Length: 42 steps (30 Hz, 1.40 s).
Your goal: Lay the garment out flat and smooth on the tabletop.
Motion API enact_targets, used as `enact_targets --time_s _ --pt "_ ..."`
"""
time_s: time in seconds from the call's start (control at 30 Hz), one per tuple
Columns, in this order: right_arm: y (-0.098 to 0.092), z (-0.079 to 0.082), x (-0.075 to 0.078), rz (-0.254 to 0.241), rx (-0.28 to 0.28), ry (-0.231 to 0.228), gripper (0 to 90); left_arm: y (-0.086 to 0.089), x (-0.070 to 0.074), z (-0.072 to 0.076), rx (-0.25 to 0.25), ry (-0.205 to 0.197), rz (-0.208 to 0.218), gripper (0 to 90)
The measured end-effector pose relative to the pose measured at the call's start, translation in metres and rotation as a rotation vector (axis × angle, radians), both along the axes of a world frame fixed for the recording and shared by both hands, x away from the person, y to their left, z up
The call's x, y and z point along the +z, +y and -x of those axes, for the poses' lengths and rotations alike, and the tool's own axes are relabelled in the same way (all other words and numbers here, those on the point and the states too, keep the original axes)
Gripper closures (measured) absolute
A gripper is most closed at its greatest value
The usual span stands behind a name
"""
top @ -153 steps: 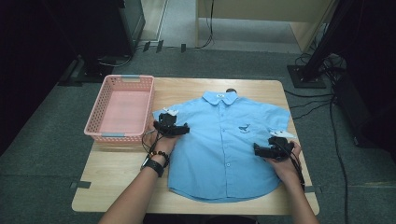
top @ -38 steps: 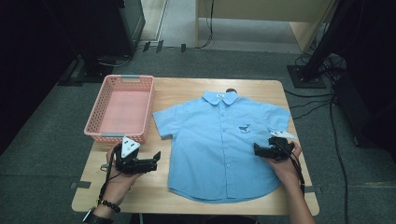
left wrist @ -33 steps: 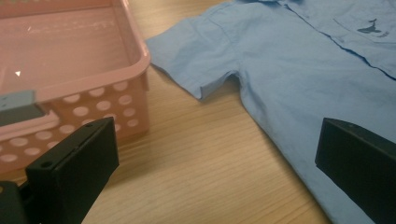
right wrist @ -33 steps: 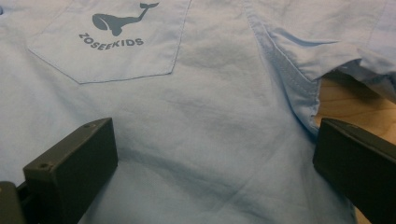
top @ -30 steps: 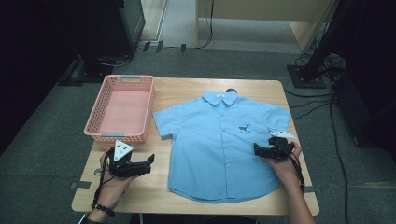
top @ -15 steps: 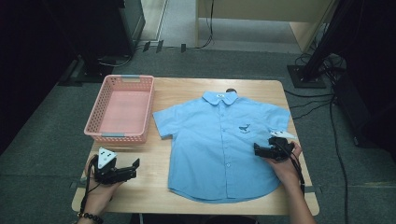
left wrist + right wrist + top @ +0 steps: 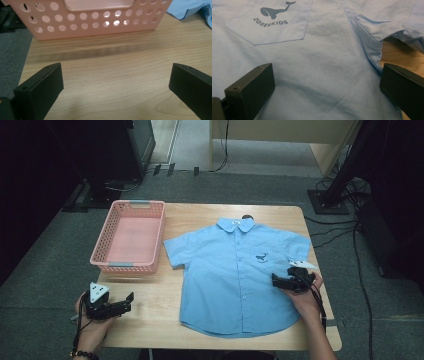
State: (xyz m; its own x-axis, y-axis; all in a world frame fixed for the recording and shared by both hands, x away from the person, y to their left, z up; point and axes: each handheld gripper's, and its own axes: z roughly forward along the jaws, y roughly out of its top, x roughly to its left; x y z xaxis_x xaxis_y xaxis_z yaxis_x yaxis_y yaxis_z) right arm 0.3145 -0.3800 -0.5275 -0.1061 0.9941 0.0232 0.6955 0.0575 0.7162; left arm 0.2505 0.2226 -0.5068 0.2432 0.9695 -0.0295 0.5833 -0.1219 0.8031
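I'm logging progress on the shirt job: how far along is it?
Done: the blue shirt lies spread flat, buttoned. In hand: the right gripper, open, sits over its side by the sleeve; the left gripper, open, is off it near the pink basket. Left: no fold made yet.

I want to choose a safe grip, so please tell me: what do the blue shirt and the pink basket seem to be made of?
Blue shirt: probably thin woven cloth, matte; it shows soft creases, stitched seams and a printed pocket.
Pink basket: likely moulded plastic, smooth with a slight sheen; its walls have regular round holes and keep a stiff shape.
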Motion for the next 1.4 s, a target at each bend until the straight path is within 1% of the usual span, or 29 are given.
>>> enact_targets --time_s 0.1,0.2,0.23,0.27,0.43,0.5,0.6,0.67,0.7,0.83,0.87,0.9,0.93,1.0,1.27,1.4 --pt "0.0 0.0 0.0 0.0 0.0 0.0 0.0 0.004 -0.001 0.0 0.006 0.007 0.003 0.0" --pt "0.0 0.0 0.0 0.0 0.0 0.0 0.0 0.009 -0.002 0.001 0.021 0.017 -0.005 0.0" --pt "0.0 0.0 0.0 0.0 0.0 0.0 0.0 0.012 -0.004 0.001 0.027 0.022 -0.014 0.0" --pt "0.0 0.0 0.0 0.0 0.0 0.0 0.0 0.015 -0.005 0.002 0.041 0.027 -0.008 0.0" --pt "0.0 0.0 0.0 0.0 0.0 0.0 0.0 0.021 -0.01 0.0 0.064 0.059 -0.023 0.0" --pt "0.0 0.0 0.0 0.0 0.0 0.0 0.0 0.022 -0.01 0.001 0.071 0.064 -0.018 0.0" --pt "0.0 0.0 0.0 0.0 -0.001 0.001 0.0 0.024 -0.011 0.002 0.076 0.069 -0.038 0.0" --pt "0.0 0.0 0.0 0.0 0.0 0.0 0.0 0.024 -0.012 0.001 0.082 0.083 -0.061 0.0" --pt "0.0 0.0 0.0 0.0 0.0 0.0 0.0 0.025 -0.013 0.001 0.087 0.088 -0.065 0.0" --pt "0.0 0.0 0.0 0.0 -0.001 0.001 0.0 0.027 -0.013 0.0 0.088 0.115 -0.046 0.0" --pt "0.0 0.0 0.0 0.0 0.0 0.0 0.0 0.027 -0.014 -0.001 0.089 0.125 -0.045 0.0" --pt "0.0 0.0 0.0 0.0 0.0 0.0 0.0 0.027 -0.014 -0.001 0.09 0.128 -0.052 0.0" --pt "0.0 0.0 0.0 0.0 0.0 0.0 0.0 0.026 -0.014 -0.002 0.087 0.129 -0.06 0.0" --pt "0.0 0.0 0.0 0.0 0.0 0.0 0.0 0.025 -0.014 -0.002 0.071 0.129 -0.063 0.0" --pt "0.0 0.0 0.0 -0.002 -0.001 0.001 0.0 0.024 -0.014 -0.002 0.069 0.129 -0.063 0.0" --pt "0.001 0.0 0.003 0.018 -0.005 0.0 1.8 0.024 -0.014 -0.002 0.067 0.129 -0.063 0.0"
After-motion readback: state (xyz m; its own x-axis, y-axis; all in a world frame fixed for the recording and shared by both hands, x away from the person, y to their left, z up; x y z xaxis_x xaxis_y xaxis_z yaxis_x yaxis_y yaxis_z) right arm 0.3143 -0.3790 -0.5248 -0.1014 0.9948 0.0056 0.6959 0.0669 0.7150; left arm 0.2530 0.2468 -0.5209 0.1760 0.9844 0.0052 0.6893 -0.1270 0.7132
